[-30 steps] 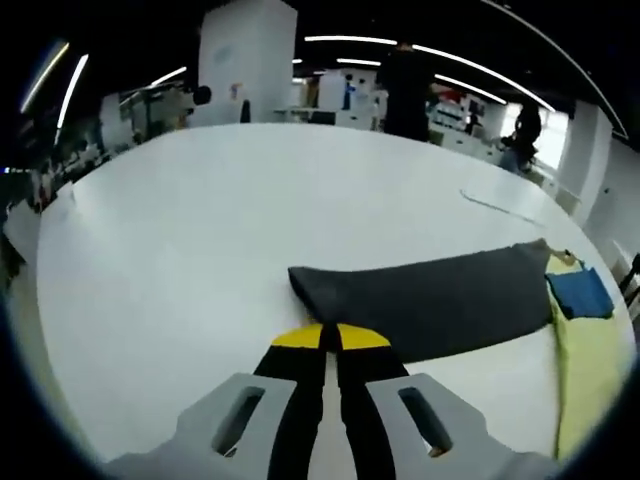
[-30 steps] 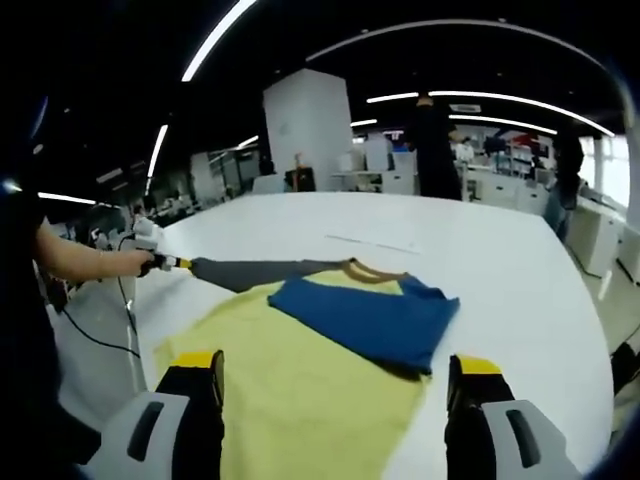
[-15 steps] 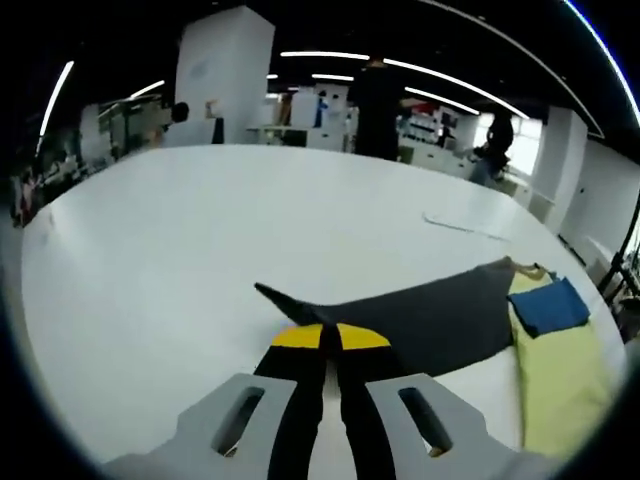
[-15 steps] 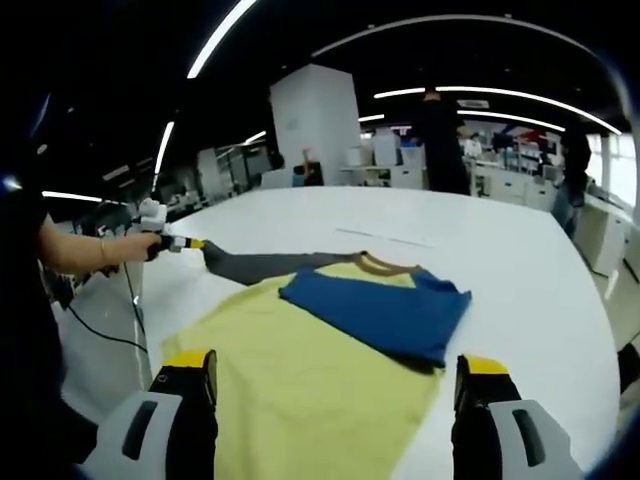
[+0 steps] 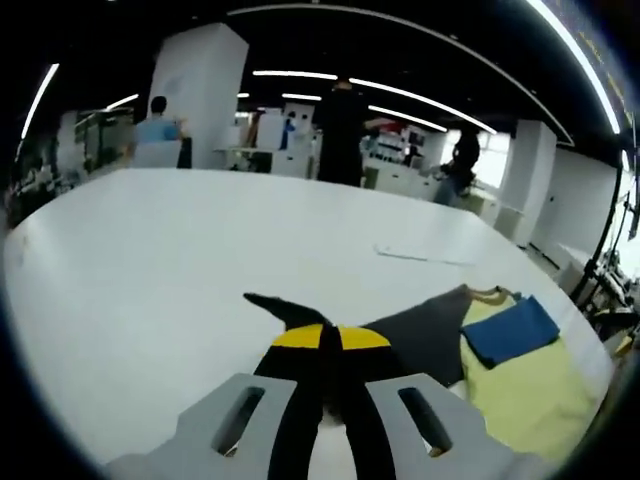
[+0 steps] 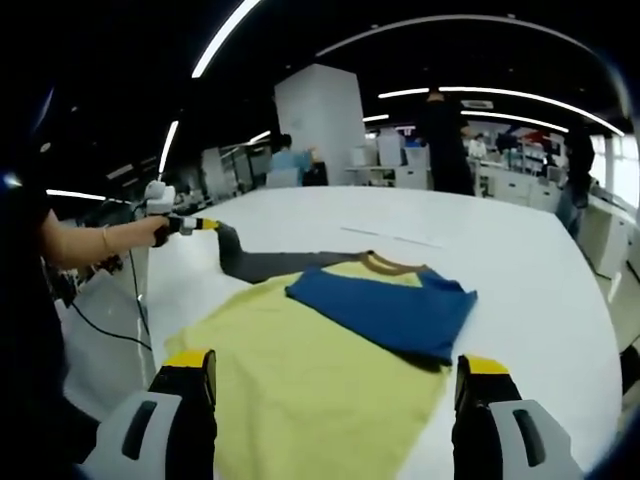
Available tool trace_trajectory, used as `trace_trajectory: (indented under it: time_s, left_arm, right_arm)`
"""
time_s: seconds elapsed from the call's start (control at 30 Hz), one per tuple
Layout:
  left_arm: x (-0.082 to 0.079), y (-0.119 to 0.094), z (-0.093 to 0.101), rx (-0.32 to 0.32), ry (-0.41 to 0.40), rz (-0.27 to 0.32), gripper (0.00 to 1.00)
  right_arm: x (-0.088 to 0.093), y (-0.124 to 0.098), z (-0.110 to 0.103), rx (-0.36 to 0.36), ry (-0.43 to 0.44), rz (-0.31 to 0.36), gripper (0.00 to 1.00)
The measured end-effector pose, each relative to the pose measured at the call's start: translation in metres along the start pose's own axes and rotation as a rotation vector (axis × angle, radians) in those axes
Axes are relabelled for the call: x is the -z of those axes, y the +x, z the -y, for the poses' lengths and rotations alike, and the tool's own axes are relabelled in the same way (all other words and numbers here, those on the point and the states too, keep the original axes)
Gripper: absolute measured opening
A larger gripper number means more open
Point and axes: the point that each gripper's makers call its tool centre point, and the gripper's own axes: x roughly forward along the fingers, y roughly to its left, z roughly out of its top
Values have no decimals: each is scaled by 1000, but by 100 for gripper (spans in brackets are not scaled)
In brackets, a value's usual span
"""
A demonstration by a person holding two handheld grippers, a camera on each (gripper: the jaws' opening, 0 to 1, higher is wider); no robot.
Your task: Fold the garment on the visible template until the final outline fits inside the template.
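Note:
A shirt with a yellow body, a grey sleeve and a blue sleeve folded over its chest lies on the white table. My left gripper is shut on the grey sleeve's cuff and holds it lifted off the table; that gripper is seen at the left in the right gripper view. The yellow body and blue sleeve lie to the right in the left gripper view. My right gripper stands open above the yellow hem, holding nothing.
A thin line is marked on the table beyond the collar. A person's forearm holds the left gripper, with a cable hanging below. People stand at the far table edge. A white pillar rises behind.
My left gripper has lifted the grey sleeve's cuff up and in toward the shirt body, so the sleeve now bends upward. The right gripper has stayed in place, open.

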Motion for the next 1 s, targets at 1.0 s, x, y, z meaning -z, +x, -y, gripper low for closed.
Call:
trace_trajectory:
  time_s: [1.0]
  left_arm:
    - [-22, 31, 114, 241, 14, 50, 0]
  right_arm:
    - [6, -1, -11, -23, -2, -15, 99]
